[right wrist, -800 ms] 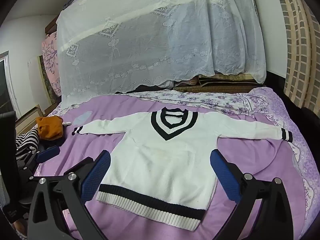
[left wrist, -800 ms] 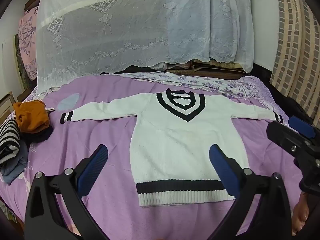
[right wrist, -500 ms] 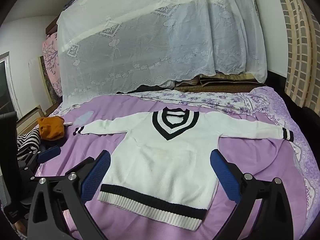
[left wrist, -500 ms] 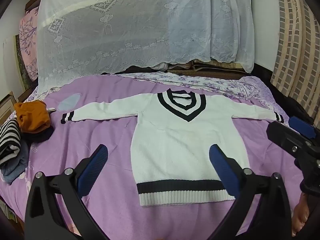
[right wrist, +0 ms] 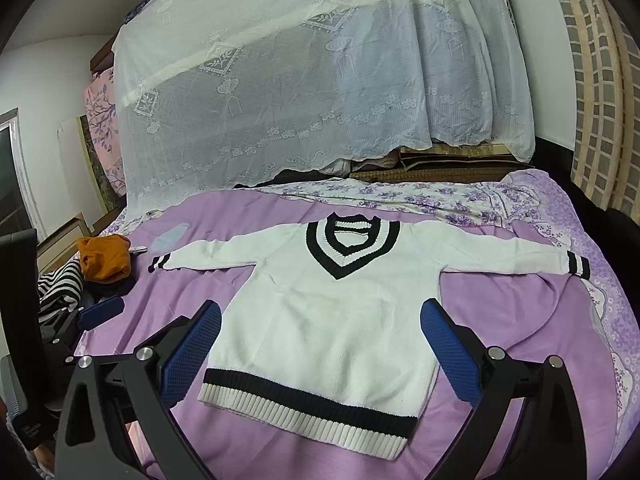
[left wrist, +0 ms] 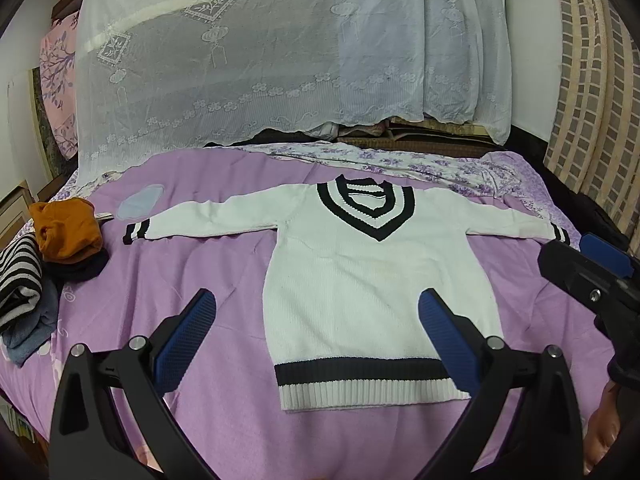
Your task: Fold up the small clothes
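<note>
A white sweater (left wrist: 372, 280) with black V-neck stripes, black cuff bands and a black hem band lies flat, face up, sleeves spread, on the purple bedspread (left wrist: 192, 272). It also shows in the right wrist view (right wrist: 340, 312). My left gripper (left wrist: 316, 336) is open and empty, held above the sweater's lower half. My right gripper (right wrist: 320, 340) is open and empty, above the hem. The right gripper shows at the right edge of the left wrist view (left wrist: 592, 276). The left gripper shows at the left edge of the right wrist view (right wrist: 96, 312).
An orange garment (left wrist: 66, 228) lies on dark cloth at the bed's left side, beside a striped garment (left wrist: 18, 280) on grey cloth. A white lace cover (left wrist: 280, 60) drapes bedding at the back. A floral sheet (left wrist: 400, 160) lies behind the sweater.
Both views have shifted slightly; the sweater sits a little lower and closer in the frames. Both grippers stay open and the sweater has not moved.
</note>
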